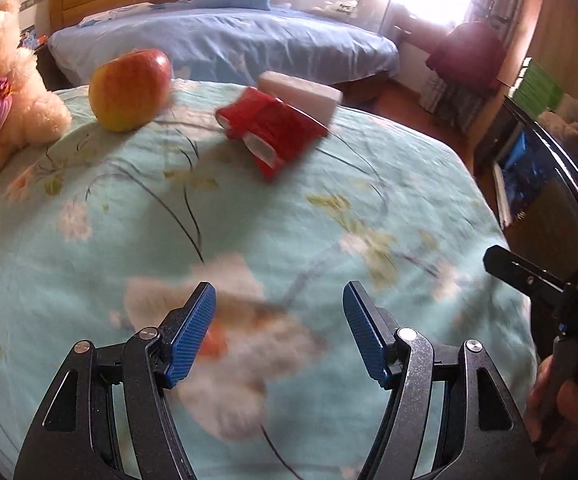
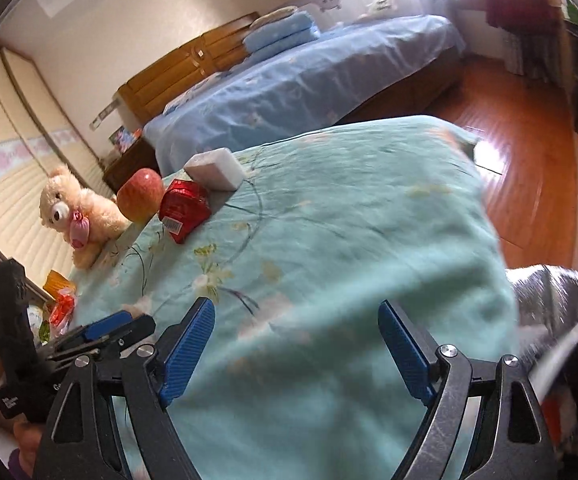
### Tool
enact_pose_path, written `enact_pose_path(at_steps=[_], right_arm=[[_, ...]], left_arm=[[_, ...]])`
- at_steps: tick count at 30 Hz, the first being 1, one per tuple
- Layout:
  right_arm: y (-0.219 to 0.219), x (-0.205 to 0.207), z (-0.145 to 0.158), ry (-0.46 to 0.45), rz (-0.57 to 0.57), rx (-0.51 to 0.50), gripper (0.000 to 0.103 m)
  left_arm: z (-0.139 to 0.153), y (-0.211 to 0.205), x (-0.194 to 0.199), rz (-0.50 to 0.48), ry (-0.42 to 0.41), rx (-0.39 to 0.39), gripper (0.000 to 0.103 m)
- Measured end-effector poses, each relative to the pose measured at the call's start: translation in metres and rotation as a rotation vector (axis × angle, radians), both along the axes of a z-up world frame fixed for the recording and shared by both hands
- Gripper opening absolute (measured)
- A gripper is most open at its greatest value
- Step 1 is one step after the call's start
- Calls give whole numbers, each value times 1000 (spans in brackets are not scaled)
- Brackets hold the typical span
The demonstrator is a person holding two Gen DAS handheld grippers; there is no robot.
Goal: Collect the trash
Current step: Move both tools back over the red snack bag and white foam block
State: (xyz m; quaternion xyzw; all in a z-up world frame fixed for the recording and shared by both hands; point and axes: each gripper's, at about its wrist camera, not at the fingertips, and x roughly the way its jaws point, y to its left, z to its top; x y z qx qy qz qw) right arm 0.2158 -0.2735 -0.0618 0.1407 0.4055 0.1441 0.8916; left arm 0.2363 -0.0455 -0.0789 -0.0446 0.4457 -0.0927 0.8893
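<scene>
Tools: my left tool (image 1: 279, 300) and my right tool (image 2: 295, 318) both stand spread above the floral bedspread (image 1: 329, 220), nothing between the pads.
Trash: red crumpled wrapper (image 1: 273, 128) lies near the far edge of the bed, touching the white block (image 1: 301, 94) behind it; an apple (image 1: 131, 88) and a teddy bear (image 1: 5, 80) sit toward the far left corner.
More trash: orange and red wrappers (image 2: 59, 300) show off the bed's left edge, beyond my left tool.
Risk: both views are smeared, so I judge a rushed reach could nudge the white block or set the apple rolling; soft bedding may let the wrapper slip from the pads.
Writing: a barcode label (image 2: 173, 225) shows on the wrapper, unreadable; no brand legible.
</scene>
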Motion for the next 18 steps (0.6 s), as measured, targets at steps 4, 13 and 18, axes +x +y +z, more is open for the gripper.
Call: enact_pose_path(at_steps=[4,13,18], right_arm=[[18,37,-2,-1,52,-16,85],[45,111,-9,1,150,-13,73],[48,131,-11,10,177,16,68]], left_arm=[[1,6,29,22,2,-6,67],[-9,10,84,36,16,-12,67],[-11,7,100,25,-1,-15,47]])
